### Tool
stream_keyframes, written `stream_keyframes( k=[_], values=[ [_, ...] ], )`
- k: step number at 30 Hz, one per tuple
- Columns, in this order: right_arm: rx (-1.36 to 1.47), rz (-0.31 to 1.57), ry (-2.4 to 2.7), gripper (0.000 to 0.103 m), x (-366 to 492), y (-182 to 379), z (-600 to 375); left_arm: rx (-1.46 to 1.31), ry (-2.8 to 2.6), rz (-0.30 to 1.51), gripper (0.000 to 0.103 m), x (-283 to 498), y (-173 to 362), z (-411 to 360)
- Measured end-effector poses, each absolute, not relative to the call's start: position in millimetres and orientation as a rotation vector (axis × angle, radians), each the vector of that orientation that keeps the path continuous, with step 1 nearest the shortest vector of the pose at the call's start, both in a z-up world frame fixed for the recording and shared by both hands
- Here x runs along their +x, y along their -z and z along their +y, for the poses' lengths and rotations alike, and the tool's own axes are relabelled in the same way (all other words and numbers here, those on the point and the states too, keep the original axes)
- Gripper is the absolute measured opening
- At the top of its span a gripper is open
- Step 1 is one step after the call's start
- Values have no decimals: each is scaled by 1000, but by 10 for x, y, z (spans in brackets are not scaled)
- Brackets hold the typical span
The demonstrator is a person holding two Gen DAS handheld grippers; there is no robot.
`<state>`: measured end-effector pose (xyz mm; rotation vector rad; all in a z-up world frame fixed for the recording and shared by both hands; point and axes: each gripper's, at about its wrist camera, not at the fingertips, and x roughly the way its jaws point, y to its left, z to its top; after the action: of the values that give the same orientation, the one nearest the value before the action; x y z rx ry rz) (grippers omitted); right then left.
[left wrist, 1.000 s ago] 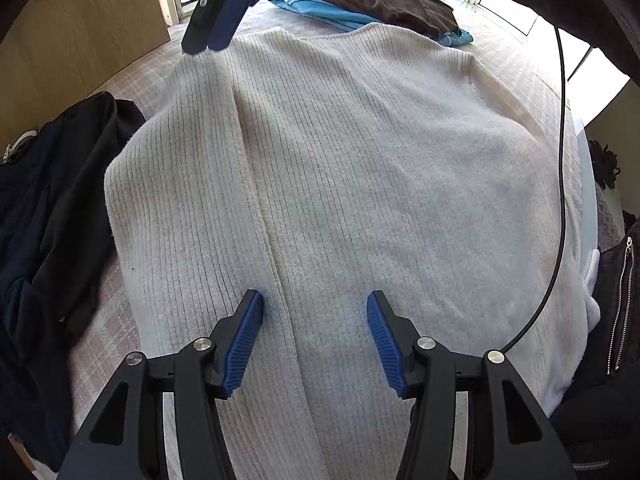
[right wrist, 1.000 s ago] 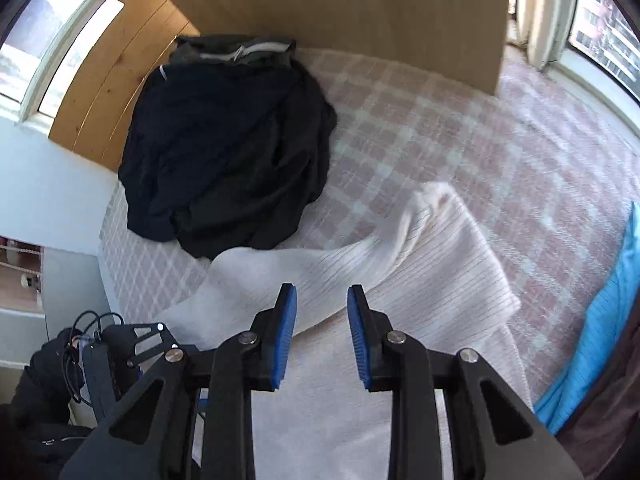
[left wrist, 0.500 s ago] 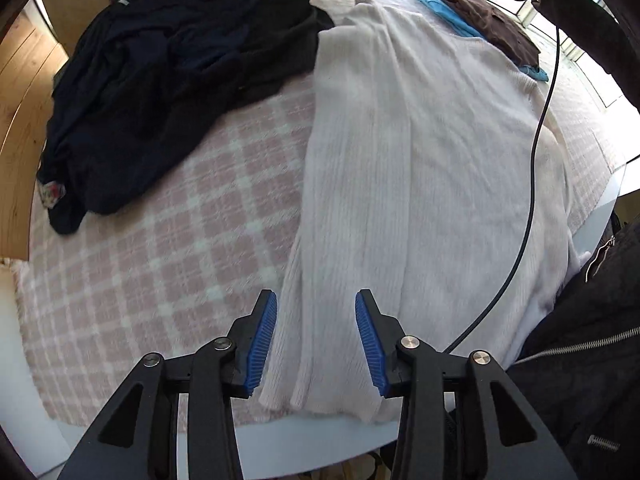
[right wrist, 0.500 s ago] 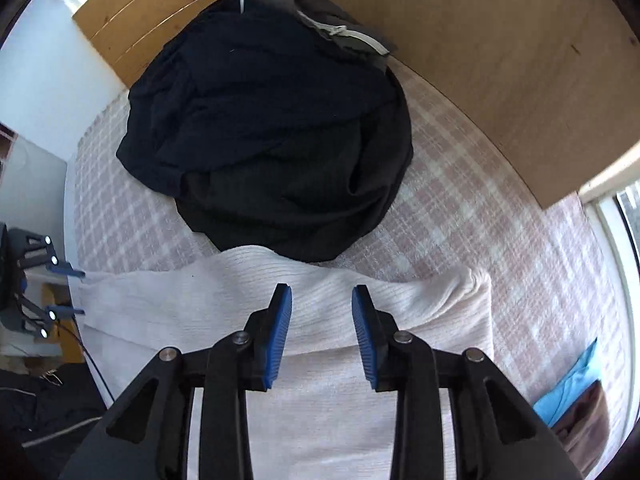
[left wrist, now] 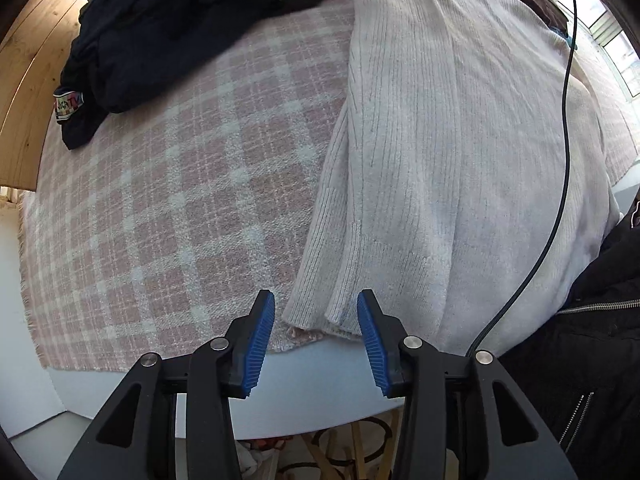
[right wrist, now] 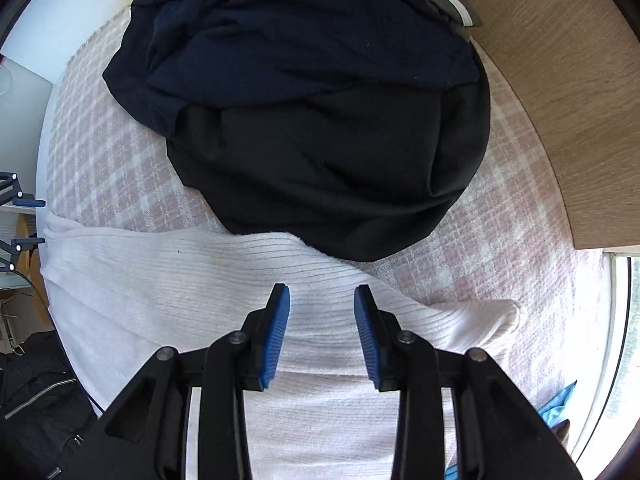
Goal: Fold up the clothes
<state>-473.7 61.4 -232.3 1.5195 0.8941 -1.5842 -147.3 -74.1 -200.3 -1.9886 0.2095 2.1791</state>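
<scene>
White sweater (left wrist: 460, 152) flat on checked blanket (left wrist: 168, 200). Left tongs (left wrist: 316, 336) spread over hem corner at 6 o'clock; right tongs (right wrist: 322, 336) spread, empty. Pinch both layers squarely before folding

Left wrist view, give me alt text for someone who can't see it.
A white ribbed sweater lies flat on a pink checked blanket, its hem corner between the open blue-padded jaws of the left gripper, which hovers above. Dark clothes are piled at the far side; a black cable crosses the sweater.
</scene>
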Motion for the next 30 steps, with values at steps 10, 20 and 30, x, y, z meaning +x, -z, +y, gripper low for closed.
stream_keyframes(
  k=[10,20,30],
  values=[
    [1482,970,1512,33,-4679,2381,474,-2004,-2123,265,48,-1586,2051,-859],
    [1410,1094,1401,33,-4847,2270,548,-2043,-2008,235,49,-1733,2168,-971],
    [1320,1174,1210,34,-4956,2293,211,-2007,-2006,168,24,-1744,2124,-1172]
  ],
)
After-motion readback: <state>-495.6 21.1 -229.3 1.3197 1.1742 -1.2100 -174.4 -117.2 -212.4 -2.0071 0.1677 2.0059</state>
